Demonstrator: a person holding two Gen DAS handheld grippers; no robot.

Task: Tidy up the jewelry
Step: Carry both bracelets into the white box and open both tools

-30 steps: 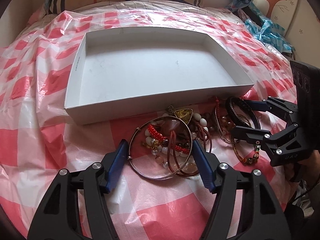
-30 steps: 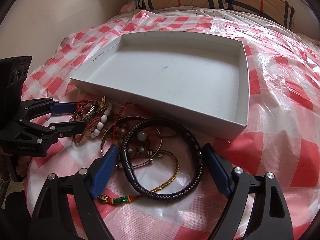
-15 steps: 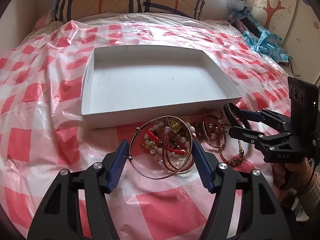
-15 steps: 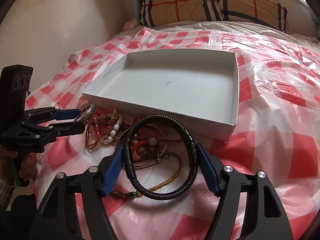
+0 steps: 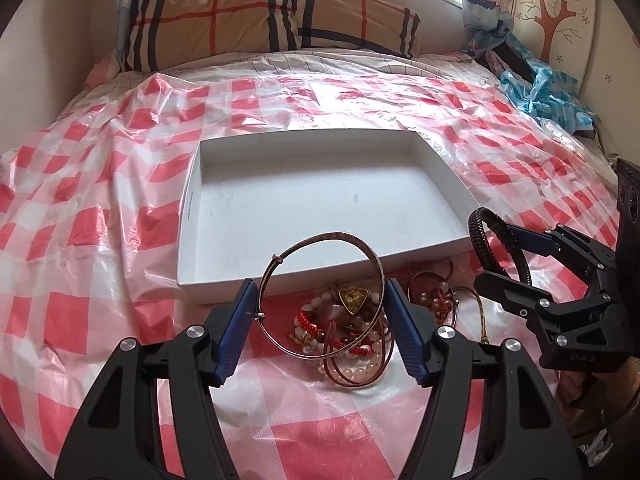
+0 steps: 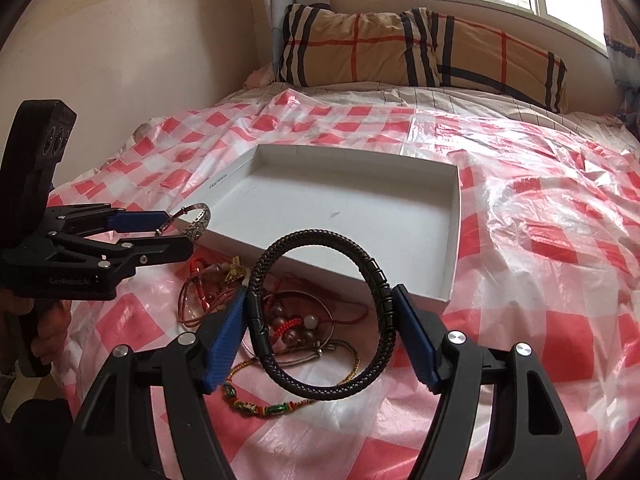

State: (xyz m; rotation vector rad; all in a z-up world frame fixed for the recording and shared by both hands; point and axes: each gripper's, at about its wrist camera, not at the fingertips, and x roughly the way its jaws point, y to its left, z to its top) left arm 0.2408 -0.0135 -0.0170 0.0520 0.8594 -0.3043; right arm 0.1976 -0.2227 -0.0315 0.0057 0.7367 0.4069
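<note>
Bracelets lifted above the near pile [image 5: 344, 332]: your left hand-held gripper [image 5: 318, 322] clamps a stiff, slippery metal bangle [image 5: 320, 292] across its width; your right hand-held gripper [image 6: 320, 326] squeezes the springy braided leather bracelet [image 6: 324, 312]. Farther off, white box [image 5: 192, 216].

My left gripper [image 5: 320, 320]: matt black plastic, ribbed blue pads, shiny metal screws. Bangle [image 5: 320, 296] in it: thin polished metal. My right gripper [image 6: 320, 332]: same finish. Bracelet [image 6: 324, 312] there: black braided leather-like cord, slight sheen. Box [image 5: 192, 208]: matt white cardboard. Bed sheet [image 5: 80, 240]: glossy crinkled plastic, red-white check. Pillow [image 6: 360, 48]: soft plaid cloth.
</note>
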